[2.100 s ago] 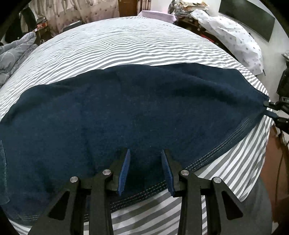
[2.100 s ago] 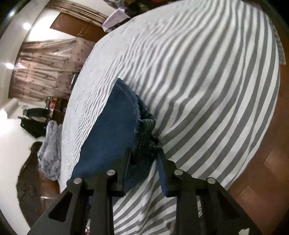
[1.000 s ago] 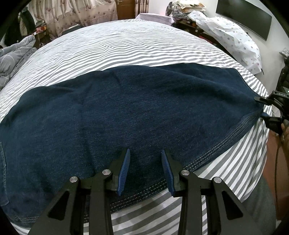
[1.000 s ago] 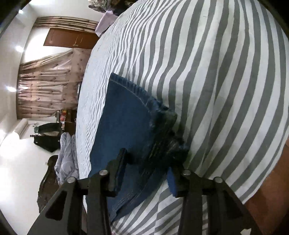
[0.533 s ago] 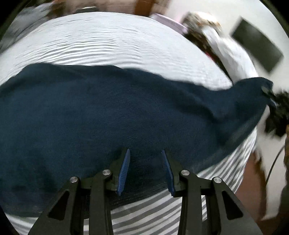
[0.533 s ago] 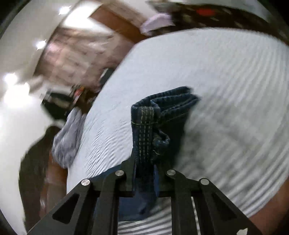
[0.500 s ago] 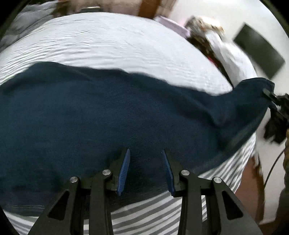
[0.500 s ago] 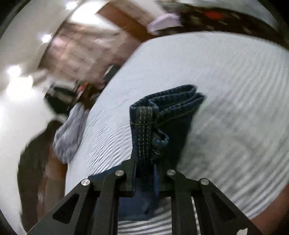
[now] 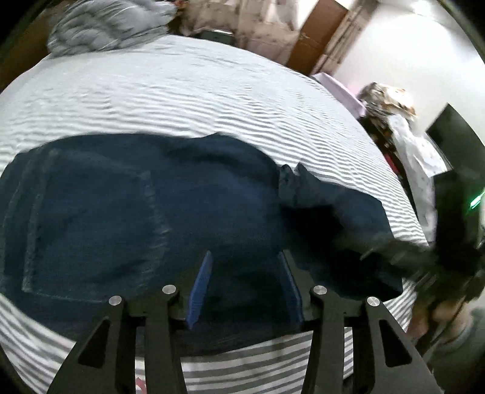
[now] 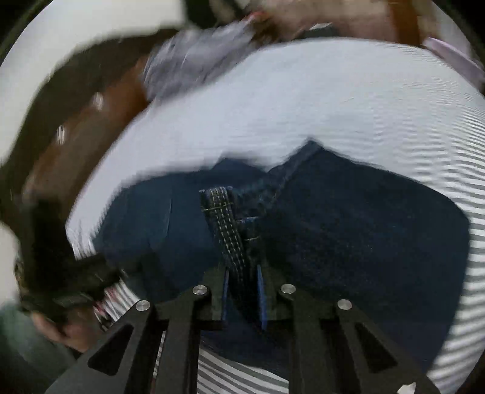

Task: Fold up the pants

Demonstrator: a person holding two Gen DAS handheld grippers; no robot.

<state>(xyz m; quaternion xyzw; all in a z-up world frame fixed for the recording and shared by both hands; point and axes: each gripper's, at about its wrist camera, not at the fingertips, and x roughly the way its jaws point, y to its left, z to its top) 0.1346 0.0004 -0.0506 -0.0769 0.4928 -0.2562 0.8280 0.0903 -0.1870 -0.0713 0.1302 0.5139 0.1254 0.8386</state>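
Note:
Dark blue denim pants (image 9: 151,212) lie across the striped bed; a back pocket (image 9: 88,224) shows at the left. My left gripper (image 9: 245,272) is open, its blue pads just above the cloth near the front edge. My right gripper (image 10: 241,272) is shut on the stitched hem end of the pants (image 10: 225,218) and holds it lifted over the rest of the pants (image 10: 363,230). In the left wrist view that folded-over part (image 9: 330,200) hangs at the right, with the right gripper blurred beside it.
The bed has a grey-and-white striped sheet (image 9: 182,91). A grey quilt (image 9: 106,24) lies at the far left corner. A spotted white pillow (image 9: 415,151) and a dark screen are at the right. A brown wooden headboard (image 10: 91,127) shows beyond the bed.
My right gripper has carried the hem up and leftward over the pants, folding the leg across. My left gripper has shifted left toward the pocket end and stays open.

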